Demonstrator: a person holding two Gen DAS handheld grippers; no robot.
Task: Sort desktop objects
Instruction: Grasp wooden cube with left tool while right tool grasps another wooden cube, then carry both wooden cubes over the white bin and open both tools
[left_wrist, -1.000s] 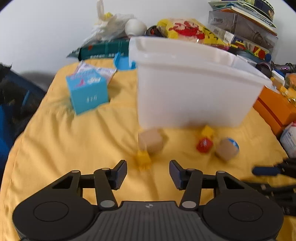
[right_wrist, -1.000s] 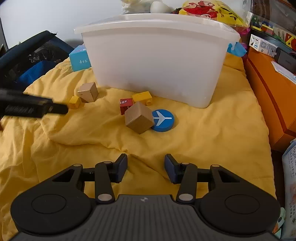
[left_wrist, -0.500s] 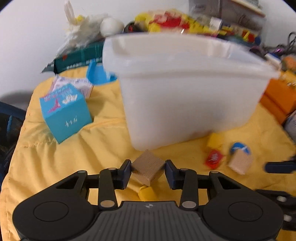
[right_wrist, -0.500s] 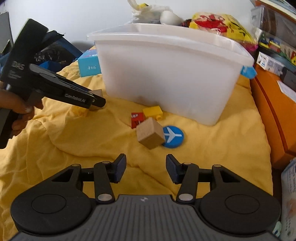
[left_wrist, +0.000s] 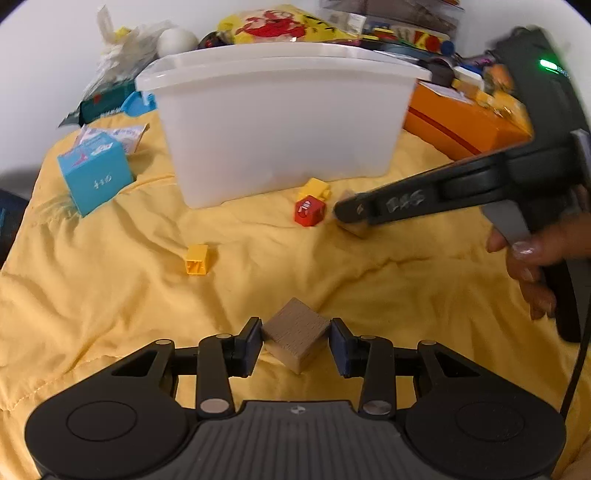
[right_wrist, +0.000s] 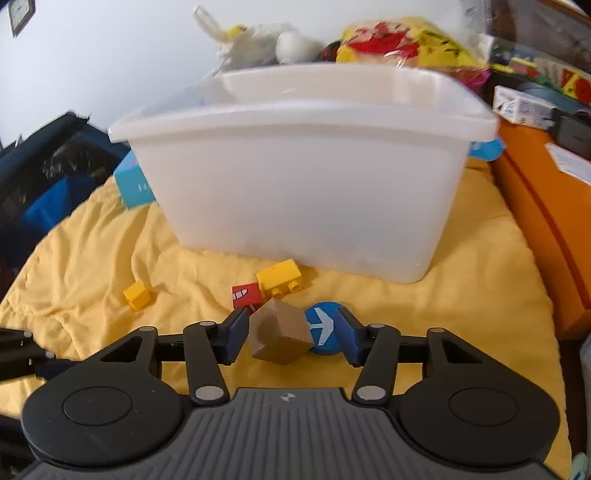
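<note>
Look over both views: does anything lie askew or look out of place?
Yes. The wooden cube between the right gripper fingers sits tilted on a corner, overlapping the blue disc. Small bricks lie scattered on the rumpled yellow cloth outside the tub.

right tool's side (left_wrist: 402, 203): blurred white lettering, roughly "DAS" | blue round disc (right_wrist: 322, 327): white airplane sign | turquoise box (left_wrist: 96, 176): white marks, unreadable

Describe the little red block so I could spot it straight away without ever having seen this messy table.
Find the big white plastic tub on the yellow cloth. On the cloth just in front of its wall lies the red block, touching a longer yellow studded brick. It is the only red piece there, with white teeth printed on its face.
</note>
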